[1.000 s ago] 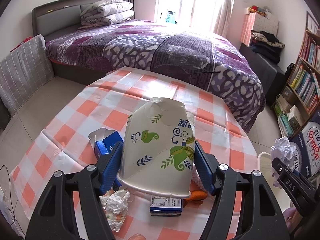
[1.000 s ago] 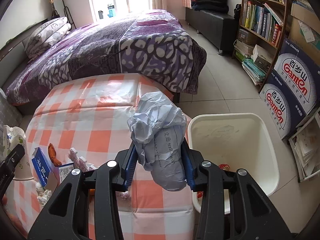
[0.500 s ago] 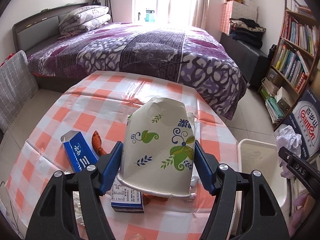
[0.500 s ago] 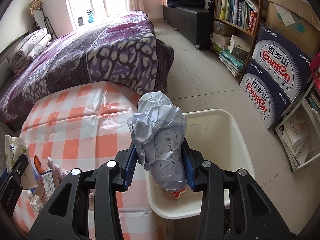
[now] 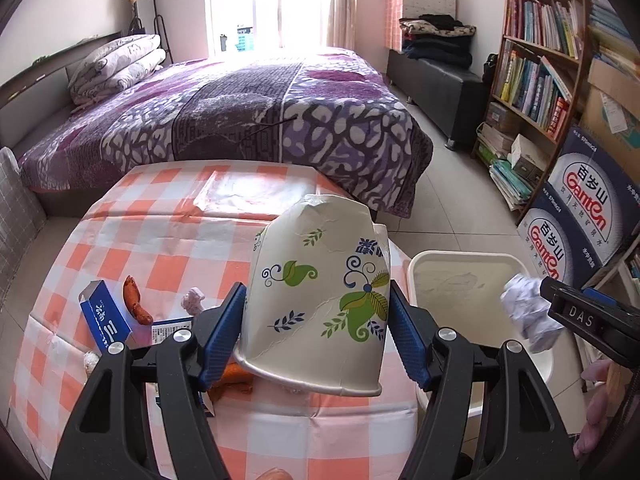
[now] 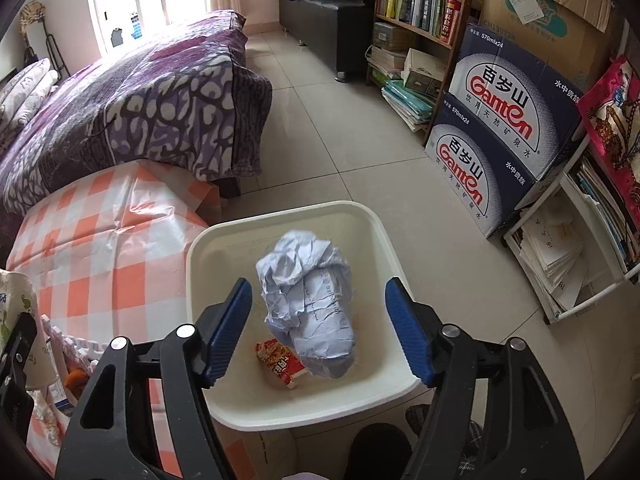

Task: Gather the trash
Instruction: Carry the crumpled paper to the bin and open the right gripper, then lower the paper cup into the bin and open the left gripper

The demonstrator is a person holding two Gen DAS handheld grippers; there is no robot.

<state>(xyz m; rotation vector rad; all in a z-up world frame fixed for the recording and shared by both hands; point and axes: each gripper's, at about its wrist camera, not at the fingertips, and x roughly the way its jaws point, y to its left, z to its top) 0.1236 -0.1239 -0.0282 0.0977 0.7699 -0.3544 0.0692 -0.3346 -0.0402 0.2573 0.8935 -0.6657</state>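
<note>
From the left wrist, the left gripper [image 5: 316,334] pinches a crushed paper cup [image 5: 320,304] above the checked tablecloth [image 5: 168,240], beside the white bin [image 5: 460,258].

From the right wrist, the right gripper [image 6: 318,330] has just been opening; its pads stand clear of the crumpled paper [image 6: 310,300] (over the bin [image 6: 280,216]).

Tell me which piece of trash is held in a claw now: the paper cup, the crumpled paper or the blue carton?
The paper cup: the left claw squeezes its sides. The crumpled paper is loose over the bin; the blue carton lies on the table.
</note>
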